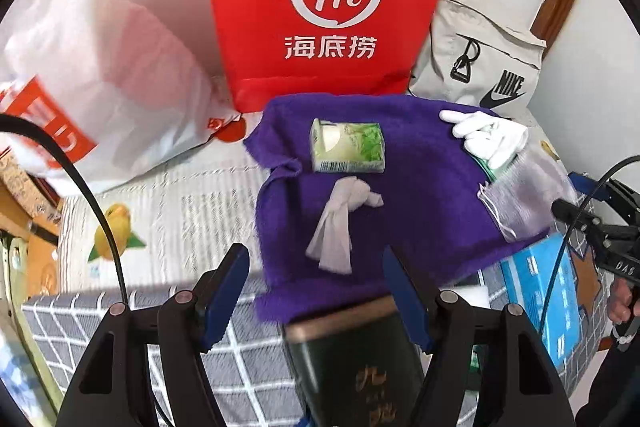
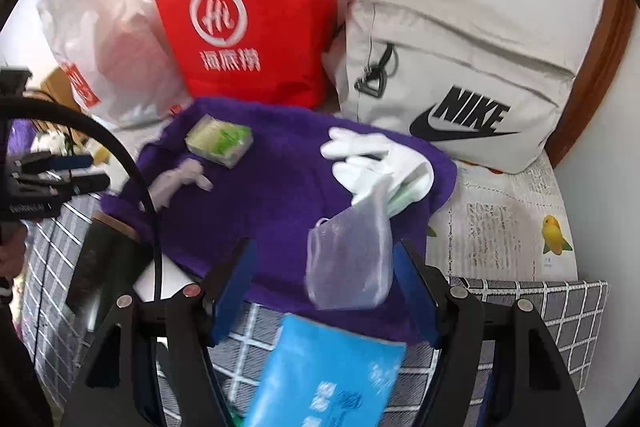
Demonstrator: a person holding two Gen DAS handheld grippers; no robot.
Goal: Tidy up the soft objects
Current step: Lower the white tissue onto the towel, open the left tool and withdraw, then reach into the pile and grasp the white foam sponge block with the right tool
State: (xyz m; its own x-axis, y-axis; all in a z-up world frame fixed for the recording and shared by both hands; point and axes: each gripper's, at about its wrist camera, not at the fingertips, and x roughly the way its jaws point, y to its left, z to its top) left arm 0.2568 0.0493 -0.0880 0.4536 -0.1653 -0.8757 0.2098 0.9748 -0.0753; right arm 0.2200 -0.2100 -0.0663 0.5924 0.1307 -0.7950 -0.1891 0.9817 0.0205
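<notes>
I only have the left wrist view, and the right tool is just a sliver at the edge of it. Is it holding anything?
Observer: No. In the right wrist view the right tool is open, its blue fingers apart with nothing pinched.
Operator: What's in front of it?
Observer: The mesh pouch lies on the purple cloth, in line with the gap. Neither finger seems to touch it.
Operator: What's past the cloth's right edge?
Observer: A printed sheet with a lemon picture, in front of the Nike bag.
</notes>
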